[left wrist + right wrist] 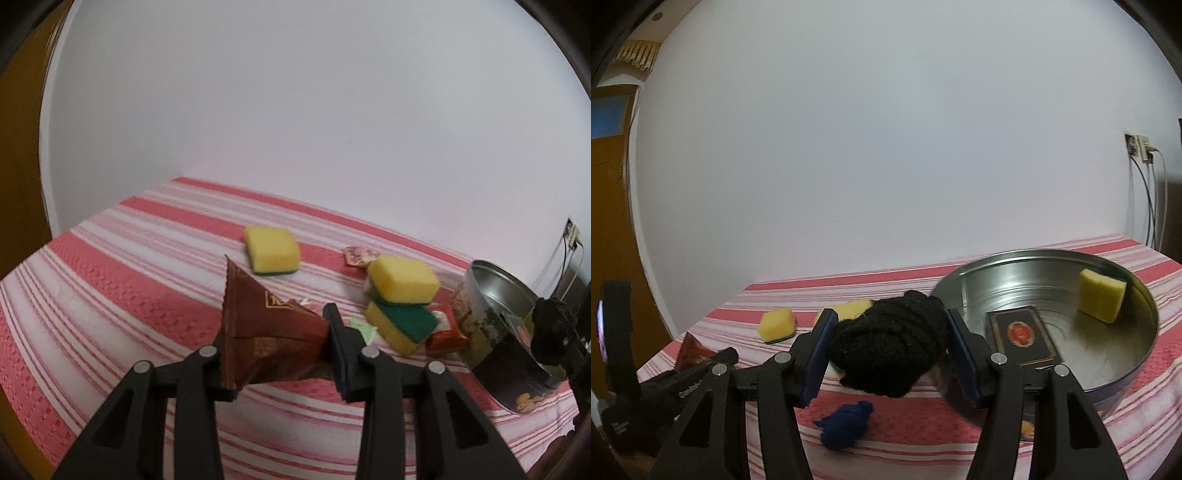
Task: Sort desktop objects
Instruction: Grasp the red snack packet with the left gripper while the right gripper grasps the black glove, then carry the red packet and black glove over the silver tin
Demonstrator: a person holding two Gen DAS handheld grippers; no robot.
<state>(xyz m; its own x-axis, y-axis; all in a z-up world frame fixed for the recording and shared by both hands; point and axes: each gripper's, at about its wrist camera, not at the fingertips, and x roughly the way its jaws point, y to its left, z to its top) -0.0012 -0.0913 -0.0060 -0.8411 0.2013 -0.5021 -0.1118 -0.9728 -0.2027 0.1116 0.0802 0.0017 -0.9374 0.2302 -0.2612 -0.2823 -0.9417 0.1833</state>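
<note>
Both grippers carry something to the tin.
The left gripper [277,339] squeezes the brown packet [266,325]; the right gripper [886,350] hugs the black sock ball [890,350]. Keep squeezing until each is over the round tin [1137,369] beside the right jaw.

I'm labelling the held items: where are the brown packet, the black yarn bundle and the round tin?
brown packet [266,325], left wrist view, front face.
black yarn bundle [890,347], right wrist view, middle.
round tin [1145,314], right wrist view, inner wall.

Both claws [277,354] [886,354] clamped, loaded.
</note>
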